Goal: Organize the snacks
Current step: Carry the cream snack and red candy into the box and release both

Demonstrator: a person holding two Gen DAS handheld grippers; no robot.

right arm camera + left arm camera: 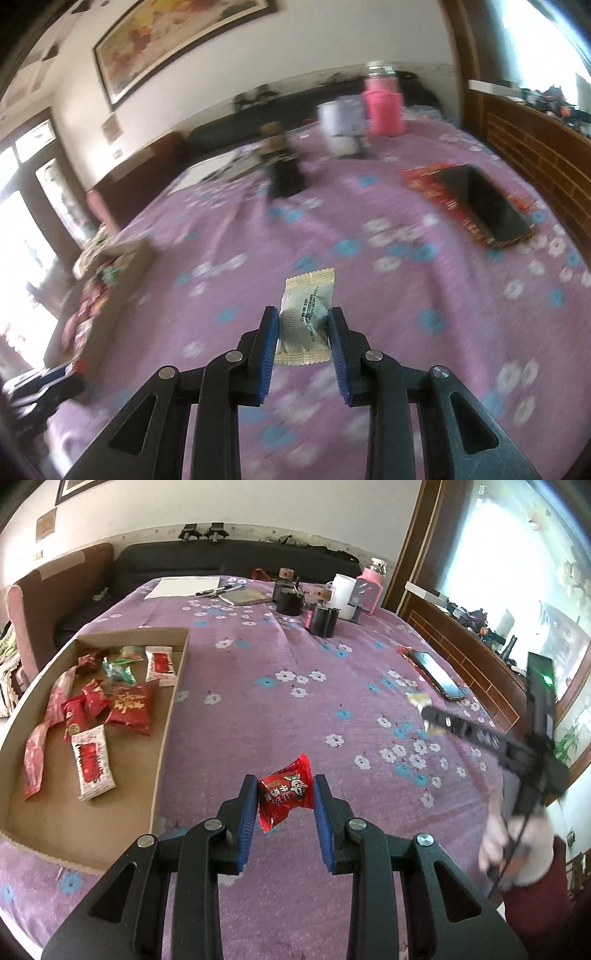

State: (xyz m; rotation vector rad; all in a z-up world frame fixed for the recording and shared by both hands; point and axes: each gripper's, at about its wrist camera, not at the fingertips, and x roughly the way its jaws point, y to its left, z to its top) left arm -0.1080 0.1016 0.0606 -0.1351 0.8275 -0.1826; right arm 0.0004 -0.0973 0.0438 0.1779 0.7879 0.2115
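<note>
My left gripper [285,783] is shut on a red candy packet [286,794], held above the purple flowered cloth just right of the cardboard tray [168,716]. The tray holds several red, white and green snack packets [127,709]. My right gripper [303,314] is shut on a pale cream and grey snack packet [306,314], lifted over the cloth. In the left wrist view the right gripper [424,710] shows at the right edge, blurred, with a pale packet at its tips and a hand [511,849] on its handle. In the right wrist view the tray [122,258] lies blurred at the far left.
A phone [437,675] lies on a red packet near the table's right side. Black canisters [323,620], a white mug [345,590], a pink bottle [369,587], a notebook, pens and paper stand at the far end. A wooden cabinet [532,155] borders the right; a dark sofa lies behind.
</note>
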